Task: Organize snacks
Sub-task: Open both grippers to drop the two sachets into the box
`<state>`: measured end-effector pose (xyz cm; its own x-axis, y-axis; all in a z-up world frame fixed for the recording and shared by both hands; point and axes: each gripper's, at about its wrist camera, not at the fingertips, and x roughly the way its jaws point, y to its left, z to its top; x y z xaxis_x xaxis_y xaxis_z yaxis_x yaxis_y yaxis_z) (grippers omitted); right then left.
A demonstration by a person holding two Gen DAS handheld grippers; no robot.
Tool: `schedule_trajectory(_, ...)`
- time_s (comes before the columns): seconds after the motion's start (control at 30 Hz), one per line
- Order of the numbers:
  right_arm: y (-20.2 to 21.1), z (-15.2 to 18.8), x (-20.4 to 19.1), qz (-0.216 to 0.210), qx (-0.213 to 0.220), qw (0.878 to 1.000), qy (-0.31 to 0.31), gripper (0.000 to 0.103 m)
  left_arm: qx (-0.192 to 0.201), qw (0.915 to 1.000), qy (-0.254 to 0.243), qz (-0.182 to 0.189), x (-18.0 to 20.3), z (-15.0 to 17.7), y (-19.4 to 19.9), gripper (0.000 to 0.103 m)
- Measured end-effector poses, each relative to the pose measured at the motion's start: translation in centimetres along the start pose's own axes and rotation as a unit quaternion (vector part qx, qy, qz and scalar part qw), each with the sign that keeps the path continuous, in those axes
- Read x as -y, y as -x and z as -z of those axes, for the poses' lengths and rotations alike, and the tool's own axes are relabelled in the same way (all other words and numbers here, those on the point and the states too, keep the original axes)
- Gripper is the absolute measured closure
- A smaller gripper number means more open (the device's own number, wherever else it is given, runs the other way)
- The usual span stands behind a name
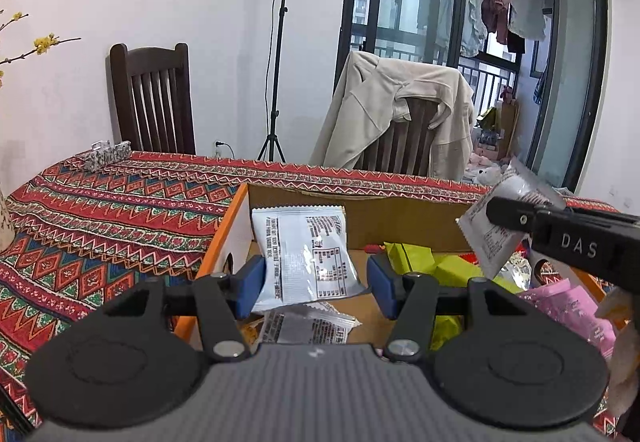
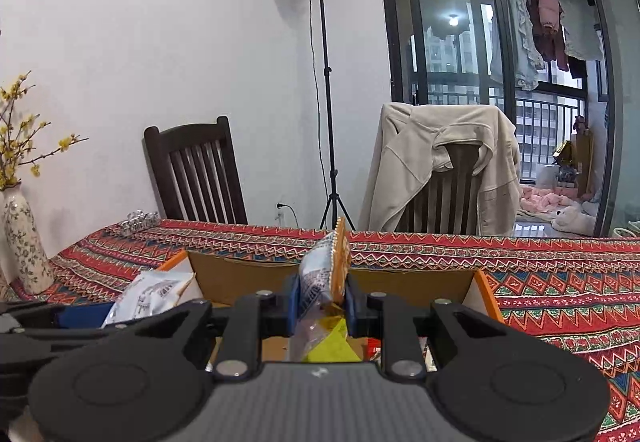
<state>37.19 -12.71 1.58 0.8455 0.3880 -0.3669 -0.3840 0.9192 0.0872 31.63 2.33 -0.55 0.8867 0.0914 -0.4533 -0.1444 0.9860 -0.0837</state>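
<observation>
The right gripper (image 1: 490,211) bears "DAS"; the snack packets' (image 1: 308,258) print is too small to read.

My left gripper (image 1: 316,278) pinches a silver snack packet (image 1: 308,258) at frame centre, over the cardboard box (image 1: 224,226); my right gripper (image 1: 508,217), at right edge, clamps another white packet (image 1: 496,242).

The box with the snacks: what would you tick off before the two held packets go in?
1. Left gripper grips its white packet: cannot tell; the right pad looks clear of it.
2. Right gripper clamps its packet: ok, jaws shut on it.
3. Box open on top: ok.
4. Free space inside on the left: ok; a packet lies flat there.
5. Grippers apart: ok.
</observation>
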Motion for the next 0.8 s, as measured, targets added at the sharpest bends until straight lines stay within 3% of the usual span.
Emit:
schedule_trajectory(0.5,1.3,0.2,1.3,0.002,0.043,0.999,-0.020,0.081,-0.012,0.9999,-0.001,-0.001,0.2,0.4,-0.7,0.045)
schedule_trajectory(0.8,0.1,0.4,1.8,0.007,0.012,1.000,-0.025,0.081,-0.014,0.9999,-0.001,0.001,0.3,0.4,-1.0,0.045)
